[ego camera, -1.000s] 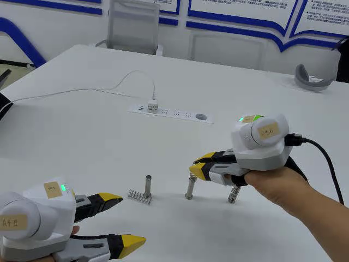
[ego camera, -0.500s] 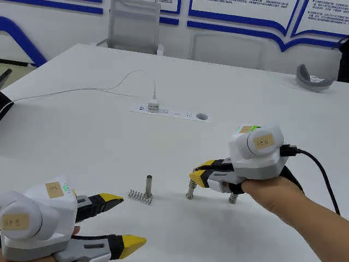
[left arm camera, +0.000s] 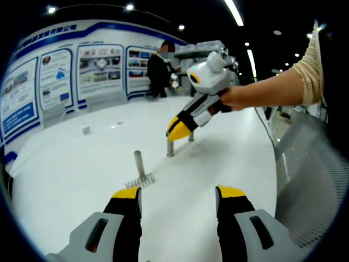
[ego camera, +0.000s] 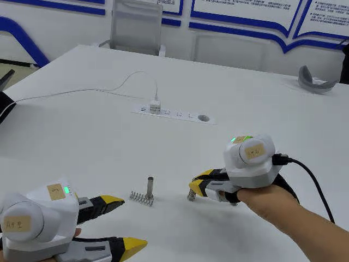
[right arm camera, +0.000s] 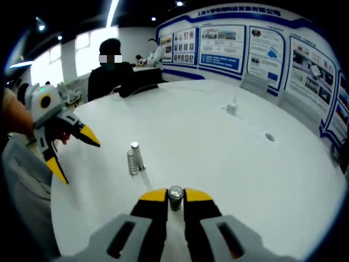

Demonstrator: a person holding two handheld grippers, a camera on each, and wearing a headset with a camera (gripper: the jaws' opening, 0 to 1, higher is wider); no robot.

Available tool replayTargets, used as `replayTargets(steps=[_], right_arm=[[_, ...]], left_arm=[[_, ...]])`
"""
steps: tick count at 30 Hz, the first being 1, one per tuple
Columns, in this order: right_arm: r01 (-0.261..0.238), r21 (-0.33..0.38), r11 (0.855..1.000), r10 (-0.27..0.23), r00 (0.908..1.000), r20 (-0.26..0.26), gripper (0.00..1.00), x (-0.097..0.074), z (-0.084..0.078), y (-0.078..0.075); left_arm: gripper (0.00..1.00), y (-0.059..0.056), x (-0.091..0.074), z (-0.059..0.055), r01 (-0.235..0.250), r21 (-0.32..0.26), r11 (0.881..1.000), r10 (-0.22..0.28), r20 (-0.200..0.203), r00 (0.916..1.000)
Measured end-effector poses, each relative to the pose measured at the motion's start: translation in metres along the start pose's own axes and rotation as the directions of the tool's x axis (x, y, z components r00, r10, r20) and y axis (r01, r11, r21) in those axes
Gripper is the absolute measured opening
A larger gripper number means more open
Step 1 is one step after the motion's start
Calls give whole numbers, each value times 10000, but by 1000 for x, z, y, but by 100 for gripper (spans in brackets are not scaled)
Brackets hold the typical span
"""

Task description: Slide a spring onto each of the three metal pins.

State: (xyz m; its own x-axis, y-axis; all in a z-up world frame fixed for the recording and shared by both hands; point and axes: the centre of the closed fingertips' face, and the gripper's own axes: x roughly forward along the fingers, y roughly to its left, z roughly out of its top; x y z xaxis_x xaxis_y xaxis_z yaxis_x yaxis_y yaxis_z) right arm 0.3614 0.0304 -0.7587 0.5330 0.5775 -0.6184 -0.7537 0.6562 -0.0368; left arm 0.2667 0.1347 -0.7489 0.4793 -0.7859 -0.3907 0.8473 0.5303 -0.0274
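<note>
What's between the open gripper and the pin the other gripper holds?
A bare pin with a loose spring lying at its foot, in the left gripper view.

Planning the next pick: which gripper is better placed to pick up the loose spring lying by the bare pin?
Left. The left gripper is open, empty and aimed at the loose spring beside the bare pin; the right gripper has its jaws closed around the middle pin.

Three metal pins (left arm camera: 138, 164), one spring (ego camera: 141, 197) lying loose, one white power strip (ego camera: 175, 114), one grey chair (ego camera: 136, 24)
</note>
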Motion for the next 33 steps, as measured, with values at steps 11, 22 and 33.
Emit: replayTargets(steps=[11,22,33], right_arm=[[-18,58,10000,19,9996,-282,13,3,-10,1],[18,211,9998,-8,9989,-470,14,-8,-30,7],[-535,-85,9985,533,9983,-233,15,-9,-23,42]], left_arm=[[56,1,-1,-1,-32,-25,10000,32,1,10000],[56,4,0,1,-81,43,10000,81,28,10000],[56,4,0,3,-94,122,9999,93,58,9999]])
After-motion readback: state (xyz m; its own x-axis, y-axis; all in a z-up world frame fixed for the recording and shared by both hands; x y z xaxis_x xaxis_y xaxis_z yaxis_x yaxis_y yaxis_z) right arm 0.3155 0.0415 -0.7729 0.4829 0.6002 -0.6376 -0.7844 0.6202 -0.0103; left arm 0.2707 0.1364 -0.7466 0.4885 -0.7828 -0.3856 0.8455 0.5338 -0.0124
